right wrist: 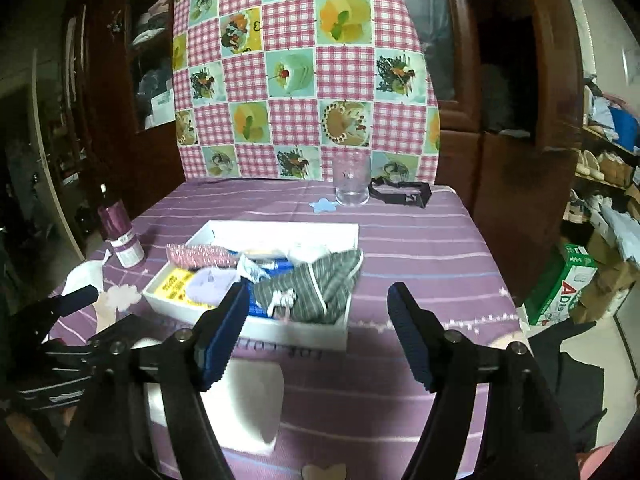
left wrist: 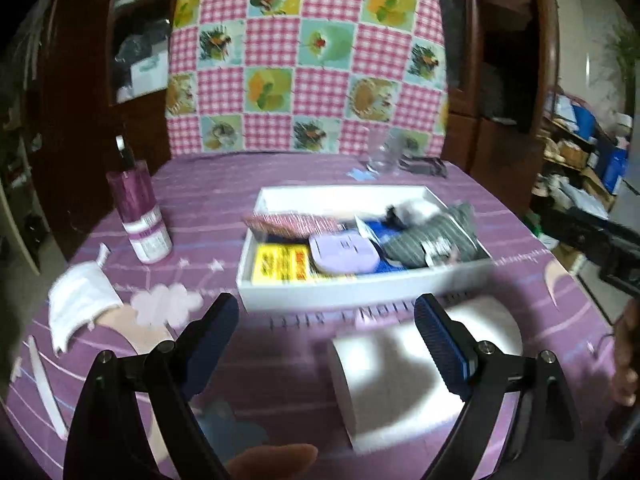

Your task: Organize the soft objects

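Table (right wrist: 420,240) in purple striped cloth; at twelve o'clock, white tray (right wrist: 280,334) with grey striped sock (right wrist: 316,284), lilac case (right wrist: 210,282), yellow packet (left wrist: 280,264). My left gripper (left wrist: 326,334) and right gripper (right wrist: 316,328) both gape, empty. At three o'clock, green box (right wrist: 564,284) reads "AD"; tablecloth lettering too blurred

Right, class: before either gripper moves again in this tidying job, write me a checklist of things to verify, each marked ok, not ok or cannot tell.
1. Left gripper open and empty: ok.
2. Right gripper open and empty: ok.
3. Grey striped cloth fully inside the white box: not ok, it drapes over the right rim.
4. Free room in the box: ok, far end is bare.
5. White roll within reach of the left gripper: ok, just below its fingers.
6. Drinking glass away from the work: ok, at the far edge.
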Demonstrator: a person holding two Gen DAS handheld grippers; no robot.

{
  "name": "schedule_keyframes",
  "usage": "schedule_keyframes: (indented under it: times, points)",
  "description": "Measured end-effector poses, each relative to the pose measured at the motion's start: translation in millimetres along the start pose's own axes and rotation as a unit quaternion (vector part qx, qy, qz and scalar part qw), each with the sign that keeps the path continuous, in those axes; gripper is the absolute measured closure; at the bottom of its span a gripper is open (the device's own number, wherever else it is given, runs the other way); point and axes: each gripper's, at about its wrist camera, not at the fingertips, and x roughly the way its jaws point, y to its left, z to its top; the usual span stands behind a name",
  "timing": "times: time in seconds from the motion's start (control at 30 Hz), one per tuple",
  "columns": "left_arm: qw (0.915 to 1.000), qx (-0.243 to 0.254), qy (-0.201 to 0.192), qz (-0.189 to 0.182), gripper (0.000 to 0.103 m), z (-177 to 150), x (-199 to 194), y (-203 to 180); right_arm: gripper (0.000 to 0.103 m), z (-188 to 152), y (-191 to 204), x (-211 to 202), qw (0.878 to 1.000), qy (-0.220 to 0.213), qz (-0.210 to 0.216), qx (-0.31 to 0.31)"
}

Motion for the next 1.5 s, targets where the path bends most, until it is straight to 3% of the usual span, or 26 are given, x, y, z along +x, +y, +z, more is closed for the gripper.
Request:
schedule_keyframes:
  times: [0.1,0.2,0.43,0.6,0.77,0.87,1.5]
  points:
    - [0.9998,-0.014,0.002,-0.013,0.013,-15,4,6,0.031,-17,3,8,1.000,0.000,-0.008,-0.003]
    - [0.9998,-0.007,0.016,0.014,0.013,-24,10,6,0.031,-31,7,18,1.000,0.009,-0.018,-0.004]
    - [0.9990,0.014,-0.016,0.039,0.013,-27,7,-1,0.031,-39,19,23,0.999,0.001,-0.035,-0.034]
    - [0.9990,0.005,-0.036,0.028,0.013,-25,0,1,0.031,-44,27,32,0.998,0.020,-0.032,-0.054]
    - [0.9999,-0.005,-0.006,0.014,0.012,-26,12,3,0.030,-45,27,34,0.998,0.030,-0.021,-0.051]
    - [0.9997,-0.014,-0.001,0.020,0.000,-27,13,4,0.025,-45,24,35,0.998,0.033,-0.023,-0.044]
    - [0.9998,-0.004,-0.002,0.020,0.000,-28,13,-1,0.021,-46,22,36,0.998,0.037,-0.022,-0.036]
